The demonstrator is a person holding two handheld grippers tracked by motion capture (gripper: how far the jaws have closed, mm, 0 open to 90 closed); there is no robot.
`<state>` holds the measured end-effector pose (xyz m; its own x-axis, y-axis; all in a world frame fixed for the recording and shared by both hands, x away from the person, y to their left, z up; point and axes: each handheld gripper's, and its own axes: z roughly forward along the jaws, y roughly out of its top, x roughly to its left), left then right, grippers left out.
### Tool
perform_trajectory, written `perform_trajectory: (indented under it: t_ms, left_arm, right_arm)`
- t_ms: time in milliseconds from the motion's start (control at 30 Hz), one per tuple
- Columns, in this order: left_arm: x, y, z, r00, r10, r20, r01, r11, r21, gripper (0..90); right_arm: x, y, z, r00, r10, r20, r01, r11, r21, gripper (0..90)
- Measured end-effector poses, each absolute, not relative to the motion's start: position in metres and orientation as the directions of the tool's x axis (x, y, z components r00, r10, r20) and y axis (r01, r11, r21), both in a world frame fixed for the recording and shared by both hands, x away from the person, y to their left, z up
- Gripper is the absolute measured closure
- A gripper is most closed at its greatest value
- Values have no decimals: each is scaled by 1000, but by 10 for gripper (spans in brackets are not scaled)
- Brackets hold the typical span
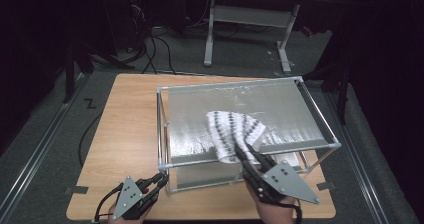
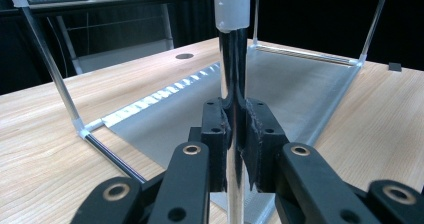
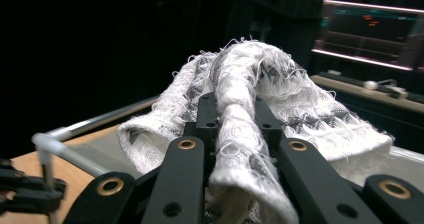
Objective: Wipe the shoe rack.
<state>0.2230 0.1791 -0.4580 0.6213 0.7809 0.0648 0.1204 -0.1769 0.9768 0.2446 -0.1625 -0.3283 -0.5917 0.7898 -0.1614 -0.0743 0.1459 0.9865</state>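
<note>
Clearly the cloth [image 1: 236, 130] is light, limp and loosely woven: it drapes over the near top rail of the frame [image 1: 162, 129], its bunched edge clamped in the right gripper [image 1: 245, 159]. Pinching thick folds avoids snagging threads. The left gripper [image 1: 159, 180] clamps the frame's near corner post.

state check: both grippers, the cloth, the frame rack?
left gripper: shut on the rack's near-left upright post.
right gripper: shut on the cloth.
cloth: bunched, draped over the rack's front rail, one end pinched.
frame rack: upright on the wooden table.
</note>
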Motion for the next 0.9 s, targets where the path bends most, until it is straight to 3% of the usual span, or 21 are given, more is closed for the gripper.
perform_trajectory:
  t_ms: [233,500,867,900]
  left_arm:
    - [224,178,-458,623,780,64,121,-177,977,802]
    - [224,177,-458,623,780,65,121,-178,977,802]
    - [225,178,-457,626,777,66,123,-182,976,802]
    - [226,179,-457,623,779,66,125,-183,975,802]
  right_arm:
    - [224,-231,-338,-469,872,-142,-39,140,989,797]
    - [216,-261,-364,-419,898,-133,64,175,982,799]
    - [257,-266,-437,-423,900,-103,301,247,921,799]
    - [269,-267,-453,-420,902,-96,361,263,895,798]
